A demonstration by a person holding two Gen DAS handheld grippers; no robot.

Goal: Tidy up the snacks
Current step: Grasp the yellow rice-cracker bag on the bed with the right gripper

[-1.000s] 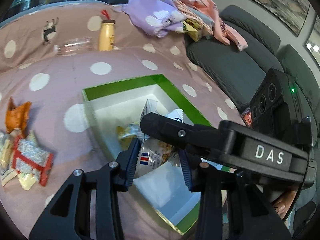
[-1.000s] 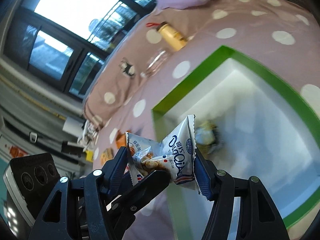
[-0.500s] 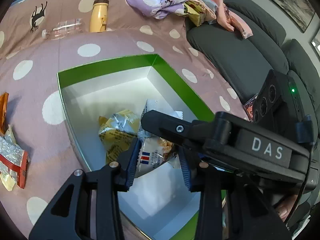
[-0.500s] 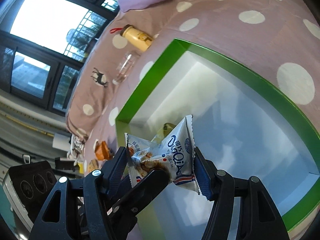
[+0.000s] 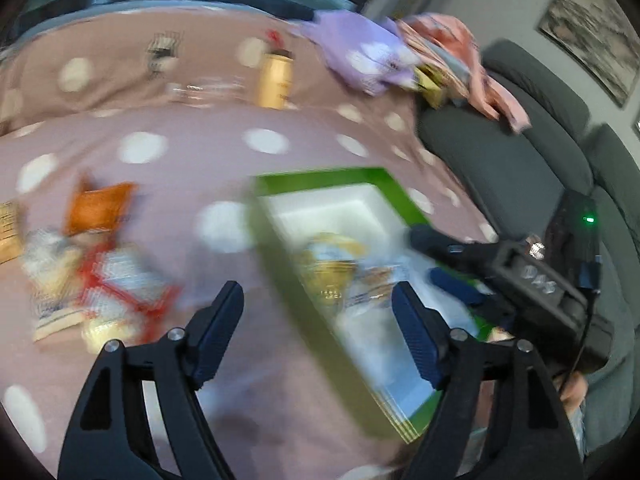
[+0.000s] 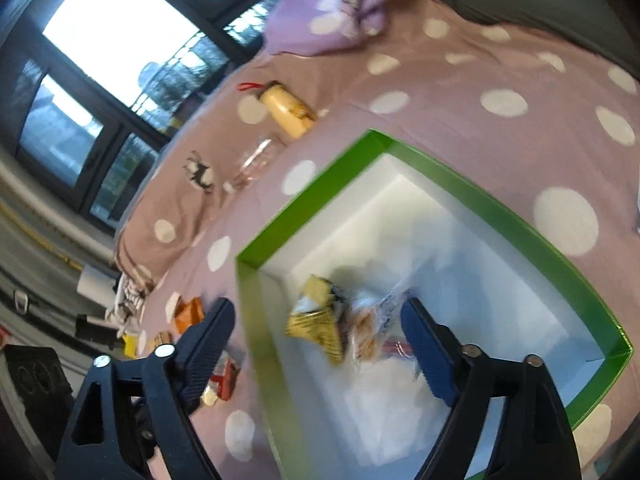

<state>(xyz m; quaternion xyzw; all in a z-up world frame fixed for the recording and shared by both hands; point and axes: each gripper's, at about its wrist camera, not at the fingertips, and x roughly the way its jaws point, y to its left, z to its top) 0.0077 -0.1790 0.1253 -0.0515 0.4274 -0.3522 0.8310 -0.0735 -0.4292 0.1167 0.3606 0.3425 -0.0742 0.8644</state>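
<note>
My left tongs [image 5: 318, 320] stand spread wide with nothing between the blue pads, and my right tongs [image 6: 316, 334] are released too, jaws far apart and bare. Both views are smeared by motion blur, so I cannot read any print on the packets. Inside the green-rimmed box [image 6: 304, 208], on its white floor, lie a yellow snack packet [image 6: 318, 320] and, touching it, a clear-and-white snack bag [image 6: 376, 326]; the bag's far end is cut off behind my right tong's pad. From the left wrist the box's near wall [image 5: 304, 300] runs between the fingers and blocks part of the floor, and the right tongs' black body [image 5: 532, 280] reaches over the box's far rim. Outside the box, on the pink dotted bedspread [image 5: 192, 152], wait an orange packet [image 5: 98, 206] and a heap of red-edged packets [image 5: 116, 284], too blurred to count. Farther back stand a yellow bottle [image 5: 276, 82] and a clear bottle lying down [image 6: 256, 162], with a purple cloth [image 6: 332, 12] and a grey sofa [image 5: 500, 168] beyond.
</note>
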